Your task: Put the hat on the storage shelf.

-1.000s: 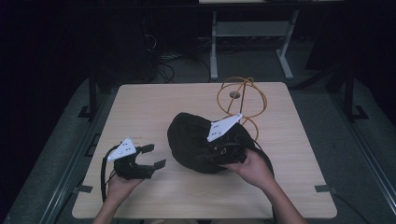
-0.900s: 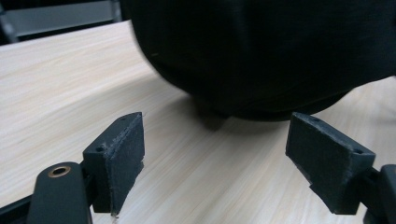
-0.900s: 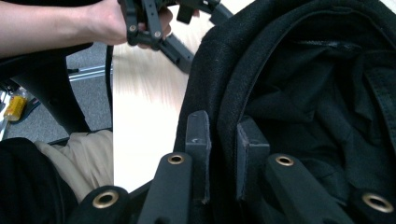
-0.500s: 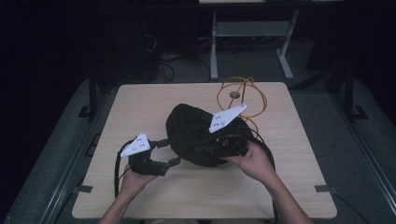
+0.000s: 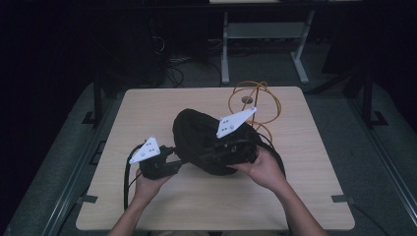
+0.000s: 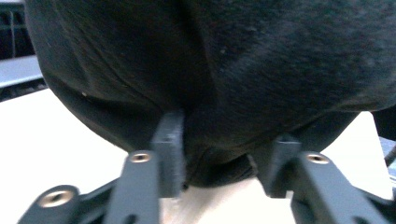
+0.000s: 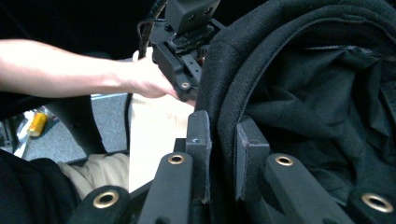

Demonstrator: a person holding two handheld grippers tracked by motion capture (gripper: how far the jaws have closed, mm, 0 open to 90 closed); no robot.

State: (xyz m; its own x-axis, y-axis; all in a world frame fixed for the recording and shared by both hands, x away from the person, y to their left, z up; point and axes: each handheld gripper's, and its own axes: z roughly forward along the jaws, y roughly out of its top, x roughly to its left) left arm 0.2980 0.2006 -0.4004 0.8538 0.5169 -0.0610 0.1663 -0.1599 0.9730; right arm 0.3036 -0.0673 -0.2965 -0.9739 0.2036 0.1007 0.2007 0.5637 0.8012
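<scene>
The black bag point(image 5: 206, 140) sits mid-table, its rim pinched by the right gripper point(image 7: 223, 140), apparently to hold the mouth steady, while the left gripper point(image 6: 222, 156), whose jaws have just been closing, straddles a fold of the bag's lower edge, that hand point(image 5: 147, 182) reaching level from the left.

A light wooden table point(image 5: 147, 113) stands in a dark room, grey floor point(image 5: 373, 162) around.

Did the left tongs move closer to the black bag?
Yes. In the high view the left tongs slid right across the table, up to the black bag. Their jaws have just been closing around a fold of it.
</scene>
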